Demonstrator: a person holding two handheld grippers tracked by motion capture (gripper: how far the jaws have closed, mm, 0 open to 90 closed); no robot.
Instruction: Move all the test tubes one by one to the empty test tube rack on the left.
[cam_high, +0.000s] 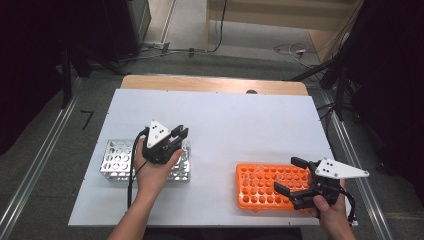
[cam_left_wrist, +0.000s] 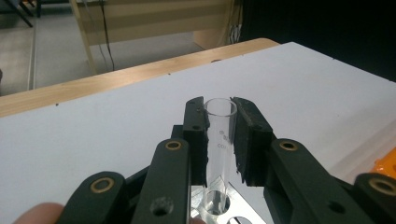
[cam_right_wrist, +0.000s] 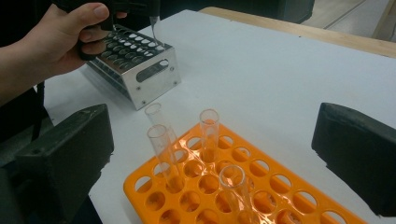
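- Left gripper (cam_left_wrist: 219, 140) is clamped on a clear glass test tube (cam_left_wrist: 218, 135), held upright just above the metal rack (cam_high: 116, 161); the tube's lower end sits at, or barely inside, one of the rack's round holes.
- Right gripper (cam_high: 289, 175) has its jaws wide apart, holding nothing, and hovers over the near right part of the orange rack (cam_right_wrist: 261, 186), well right of the metal rack.
- Four more tubes (cam_right_wrist: 208, 133) stand in the orange rack, some leaning.
- Risk, as I judge it: if the tube is tilted as it goes down, its tip may catch the hole's rim and chip, or it may slip between the pads. Letting go too early would drop it through to the rack's floor.
- Metal rack sits near the desk's (cam_high: 225, 120) left edge, so a sideways push could slide it outward.
- Beyond and to the right of the metal rack the desk is bare, leaving ample room to withdraw.
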